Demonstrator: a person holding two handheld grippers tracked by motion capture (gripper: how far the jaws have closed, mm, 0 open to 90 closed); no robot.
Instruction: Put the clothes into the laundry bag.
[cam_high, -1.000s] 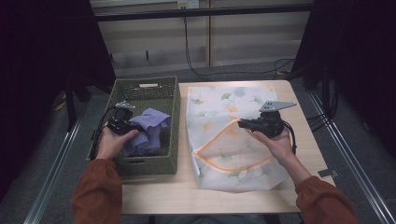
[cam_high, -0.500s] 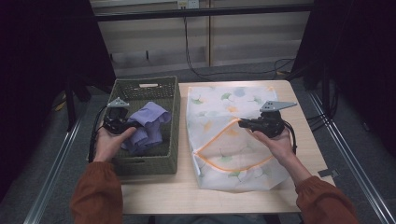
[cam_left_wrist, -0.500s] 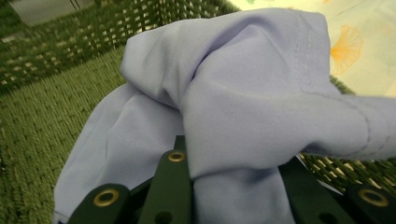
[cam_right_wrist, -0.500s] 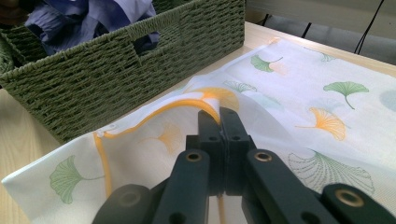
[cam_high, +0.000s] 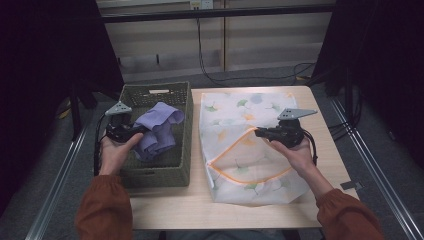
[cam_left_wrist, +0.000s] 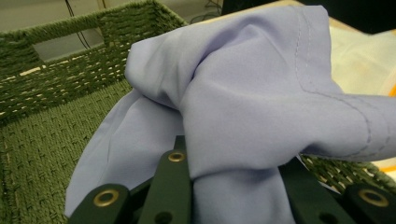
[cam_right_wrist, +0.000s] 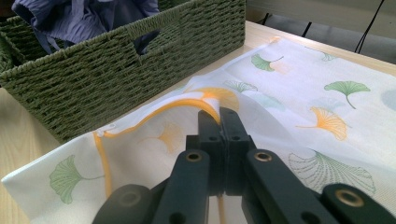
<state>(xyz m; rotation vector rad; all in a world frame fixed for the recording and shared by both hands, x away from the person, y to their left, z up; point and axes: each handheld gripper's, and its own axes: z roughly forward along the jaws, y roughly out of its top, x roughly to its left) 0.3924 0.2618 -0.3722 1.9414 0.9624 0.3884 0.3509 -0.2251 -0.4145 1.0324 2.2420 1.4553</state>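
A lilac cloth (cam_high: 159, 128) hangs bunched above the green woven basket (cam_high: 131, 96), and my left gripper (cam_high: 136, 131) is shut on it at the basket's left side. In the left gripper view the cloth (cam_left_wrist: 252, 112) bulges out between the two black jaws. A white laundry bag with a leaf print (cam_high: 247, 150) lies flat on the table to the right. My right gripper (cam_high: 257, 132) is shut on the orange-trimmed edge (cam_right_wrist: 187, 103) of the bag's mouth and holds it lifted. The right gripper view has the basket (cam_right_wrist: 140, 65) beyond the bag.
The basket fills the table's left part and the bag its middle and right. Bare wood (cam_high: 330, 135) runs along the right edge and the front. Black cables (cam_high: 210, 60) hang down the wall behind the table. Metal rails (cam_high: 380, 175) run beside the table.
My left gripper has lifted the lilac cloth higher out of the basket. The right gripper and the bag's edge have stayed where they were.
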